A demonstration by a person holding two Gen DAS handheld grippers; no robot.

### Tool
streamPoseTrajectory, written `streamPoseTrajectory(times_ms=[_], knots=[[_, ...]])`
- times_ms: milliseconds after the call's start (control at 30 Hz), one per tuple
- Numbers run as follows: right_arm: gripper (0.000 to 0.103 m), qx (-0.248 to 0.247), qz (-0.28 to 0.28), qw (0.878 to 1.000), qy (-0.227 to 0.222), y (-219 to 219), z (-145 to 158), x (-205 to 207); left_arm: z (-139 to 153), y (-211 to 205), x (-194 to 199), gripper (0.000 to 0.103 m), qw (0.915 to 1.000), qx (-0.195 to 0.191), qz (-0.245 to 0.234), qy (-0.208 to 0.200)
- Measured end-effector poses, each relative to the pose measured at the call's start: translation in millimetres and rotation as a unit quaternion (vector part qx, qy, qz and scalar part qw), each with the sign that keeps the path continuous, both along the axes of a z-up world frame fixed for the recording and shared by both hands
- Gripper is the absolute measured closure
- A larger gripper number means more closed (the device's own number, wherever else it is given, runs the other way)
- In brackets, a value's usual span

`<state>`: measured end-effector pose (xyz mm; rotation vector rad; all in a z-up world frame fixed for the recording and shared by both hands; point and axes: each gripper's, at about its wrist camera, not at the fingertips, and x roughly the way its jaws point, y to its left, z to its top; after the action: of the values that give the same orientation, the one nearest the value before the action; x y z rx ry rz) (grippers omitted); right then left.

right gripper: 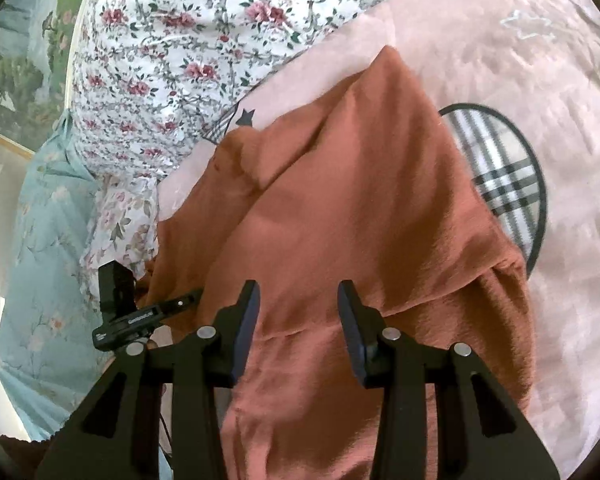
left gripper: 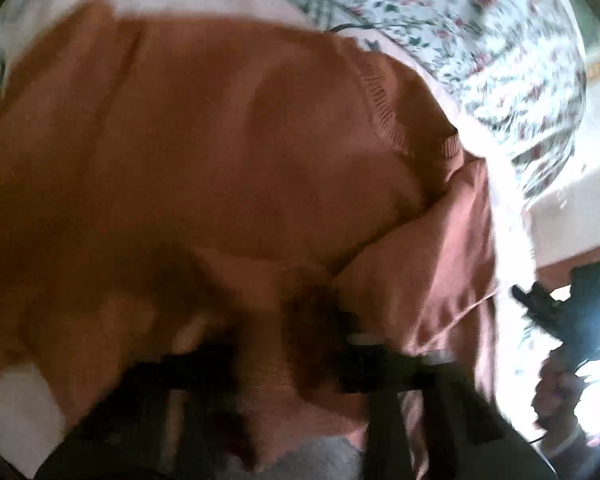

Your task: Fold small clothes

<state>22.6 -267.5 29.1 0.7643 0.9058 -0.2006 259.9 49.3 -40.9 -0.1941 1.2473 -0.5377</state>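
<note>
Rust-orange garment [right gripper: 340, 208]: lying rumpled on the pink bed cover [right gripper: 540, 80]. Left hand-held gripper [left gripper: 300, 364]: clamping shut on its cloth. Right hand-held gripper [right gripper: 298, 320]: hovering half-open above it, holding nothing.

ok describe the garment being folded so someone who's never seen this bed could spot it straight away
Find the pale pink blanket with the plaid oval patch, spread beside the floral bedding. On it lies the rust-orange garment, rumpled, rising to a peak at its far end. It is the only plain, dark-toned cloth there; everything around it is pale or patterned.
</note>
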Motion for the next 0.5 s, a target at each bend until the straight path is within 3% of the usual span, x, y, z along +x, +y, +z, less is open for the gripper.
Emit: streamPoseTrajectory(times_ms=[33, 133, 200, 300, 333, 400, 500], knots=[[0.061, -0.002, -0.002, 1.0, -0.001, -2.3, 1.5, -2.1, 14.9, -1.7, -4.2, 0.1, 0.9989, 0.013, -0.001, -0.045], [0.061, -0.017, -0.014, 1.0, -0.002, -10.9, 4.4, -7.4, 37.4, 4.0, -7.2, 0.101, 0.9942, 0.008, 0.022, -0.105], [0.061, -0.028, -0.022, 0.999, 0.008, -18.9, 1.7, -6.1, 29.3, 13.6, -3.2, 0.101, 0.9919, 0.05, 0.047, -0.107], [0.06, -0.061, -0.036, 0.997, 0.027, -33.5, 0.3, 1.3, 29.4, 31.3, -4.6, 0.101, 0.9888, 0.04, 0.089, -0.113], [0.056, -0.072, -0.04, 0.996, 0.03, -36.9, 0.2, 3.6, 27.9, 30.3, -6.4, 0.101, 0.9887, 0.044, 0.088, -0.113], [0.04, -0.104, -0.052, 0.992, 0.04, -51.1, -1.3, 13.9, 26.3, 23.7, -10.9, 0.101, 0.9866, 0.068, 0.085, -0.122], [0.039, -0.127, -0.058, 0.989, 0.048, -71.7, -5.7, 32.8, 24.6, 25.7, -13.3, 0.101, 0.9846, 0.071, 0.105, -0.12]])
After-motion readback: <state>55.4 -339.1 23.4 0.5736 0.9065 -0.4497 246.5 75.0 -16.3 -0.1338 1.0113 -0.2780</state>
